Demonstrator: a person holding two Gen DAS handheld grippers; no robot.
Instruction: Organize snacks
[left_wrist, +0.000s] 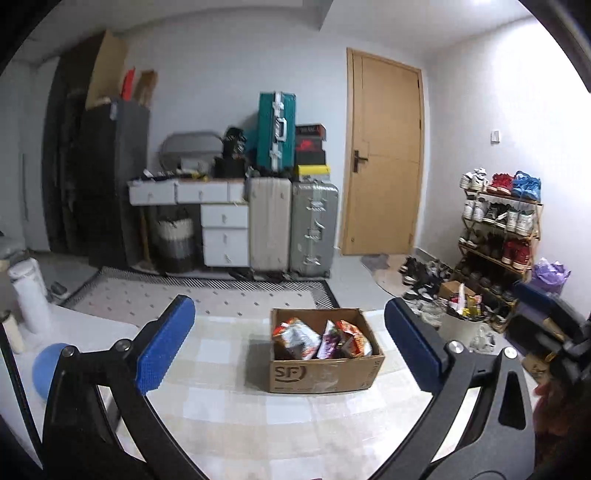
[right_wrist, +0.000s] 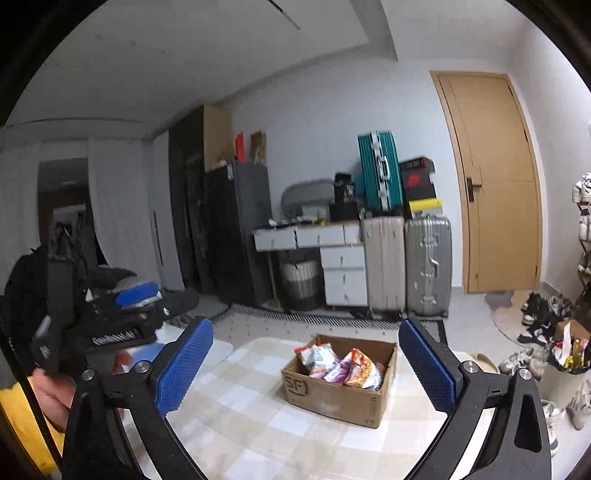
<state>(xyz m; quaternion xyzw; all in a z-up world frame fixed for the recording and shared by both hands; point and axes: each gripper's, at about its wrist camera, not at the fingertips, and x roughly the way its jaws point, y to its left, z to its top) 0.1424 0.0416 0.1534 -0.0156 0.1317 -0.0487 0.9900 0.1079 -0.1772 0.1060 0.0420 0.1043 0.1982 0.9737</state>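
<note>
A brown cardboard box (left_wrist: 325, 376) marked SF stands on the checkered tablecloth (left_wrist: 229, 406) near the table's far edge. Several snack bags (left_wrist: 321, 338) in red, white and purple lie inside it. My left gripper (left_wrist: 290, 341) is open and empty, its blue pads (left_wrist: 164, 347) wide apart, held back from the box. In the right wrist view the box (right_wrist: 332, 391) and its snack bags (right_wrist: 343, 365) sit ahead. My right gripper (right_wrist: 304, 369) is open and empty, also short of the box. The left gripper shows at the left of that view.
A white bin (left_wrist: 461, 325) full of wrappers stands right of the table. A shoe rack (left_wrist: 498, 229) and loose shoes fill the right side. Suitcases (left_wrist: 295, 225), white drawers (left_wrist: 225, 232) and a wooden door (left_wrist: 384, 155) line the far wall. A blue ball (left_wrist: 48, 365) and white bottle (left_wrist: 29, 295) are left.
</note>
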